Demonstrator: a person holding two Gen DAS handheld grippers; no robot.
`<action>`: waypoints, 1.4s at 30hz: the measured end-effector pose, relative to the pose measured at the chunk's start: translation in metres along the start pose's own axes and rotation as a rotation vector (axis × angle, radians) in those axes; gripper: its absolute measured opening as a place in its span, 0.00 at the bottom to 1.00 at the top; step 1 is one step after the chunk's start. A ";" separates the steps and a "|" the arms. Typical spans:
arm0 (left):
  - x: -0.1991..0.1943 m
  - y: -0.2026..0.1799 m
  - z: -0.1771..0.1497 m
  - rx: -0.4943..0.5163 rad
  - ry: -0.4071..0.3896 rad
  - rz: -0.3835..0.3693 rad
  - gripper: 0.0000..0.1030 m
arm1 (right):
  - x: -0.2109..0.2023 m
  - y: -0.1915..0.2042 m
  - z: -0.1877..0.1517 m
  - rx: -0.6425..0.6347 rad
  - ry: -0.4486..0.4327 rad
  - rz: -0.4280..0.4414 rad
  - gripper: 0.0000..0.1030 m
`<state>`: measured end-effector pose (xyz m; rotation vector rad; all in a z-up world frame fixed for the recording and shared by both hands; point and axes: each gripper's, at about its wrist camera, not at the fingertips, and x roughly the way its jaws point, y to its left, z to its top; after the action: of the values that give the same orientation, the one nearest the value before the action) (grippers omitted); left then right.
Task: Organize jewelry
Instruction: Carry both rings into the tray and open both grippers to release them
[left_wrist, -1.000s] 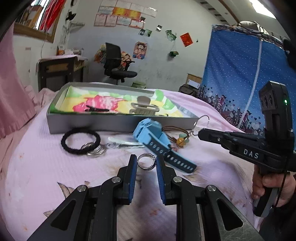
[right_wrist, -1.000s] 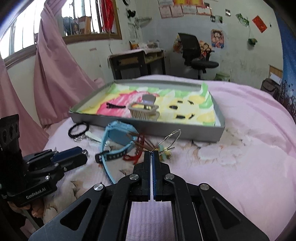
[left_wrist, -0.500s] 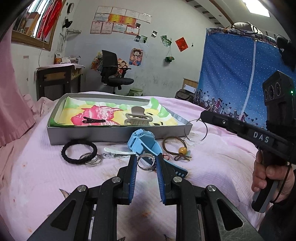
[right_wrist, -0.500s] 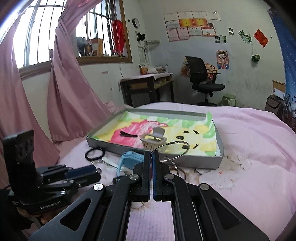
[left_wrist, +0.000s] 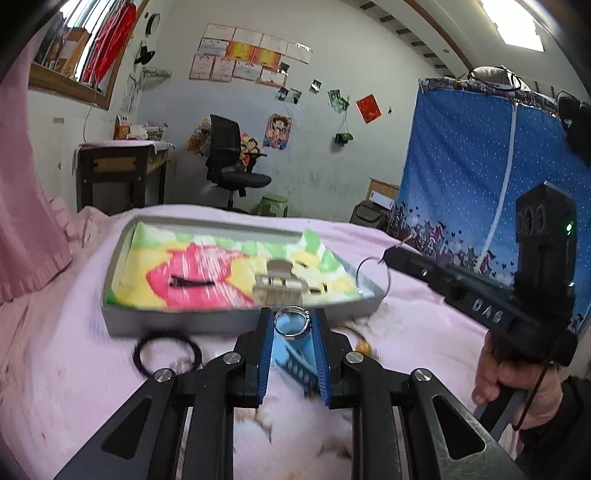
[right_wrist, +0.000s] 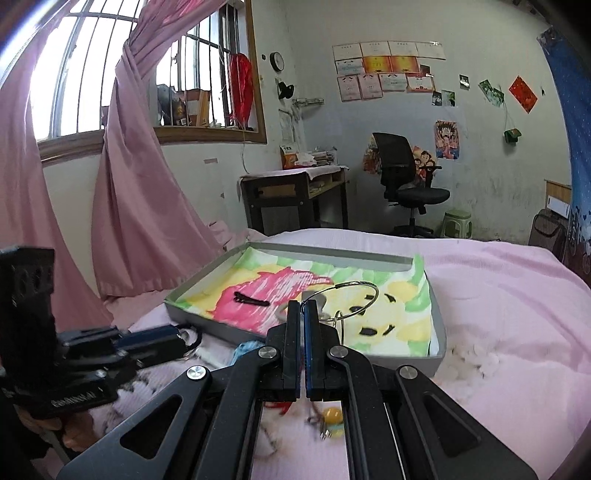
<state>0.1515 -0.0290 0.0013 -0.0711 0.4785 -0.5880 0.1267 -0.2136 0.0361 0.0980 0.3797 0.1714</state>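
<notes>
While lifted above the bed (left_wrist: 55, 354): both tongs loaded
Left tongs (left_wrist: 293, 325): clamped on silver ring (left_wrist: 292, 322), held just short of grey tray (left_wrist: 240, 325)
Right tongs (right_wrist: 303, 308): pinched tight on wire hoop (right_wrist: 354, 301), over tray's near edge
On bed: black hair tie (left_wrist: 166, 354), blue watch (left_wrist: 295, 354)

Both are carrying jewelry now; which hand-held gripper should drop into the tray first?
Probably right: its hand-held gripper holds the wire hoop over the tray; the left, holding the ring, looks short of it.
</notes>
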 end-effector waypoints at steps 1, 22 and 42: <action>0.003 0.001 0.005 0.006 -0.005 0.007 0.20 | 0.005 -0.002 0.003 0.000 -0.003 0.000 0.02; 0.097 0.045 0.030 -0.156 0.271 0.185 0.20 | 0.114 -0.041 -0.012 0.075 0.268 -0.016 0.02; 0.088 0.036 0.032 -0.154 0.241 0.238 0.44 | 0.110 -0.046 -0.015 0.098 0.309 -0.028 0.10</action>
<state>0.2482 -0.0496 -0.0133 -0.0889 0.7549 -0.3265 0.2280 -0.2375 -0.0235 0.1636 0.6972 0.1402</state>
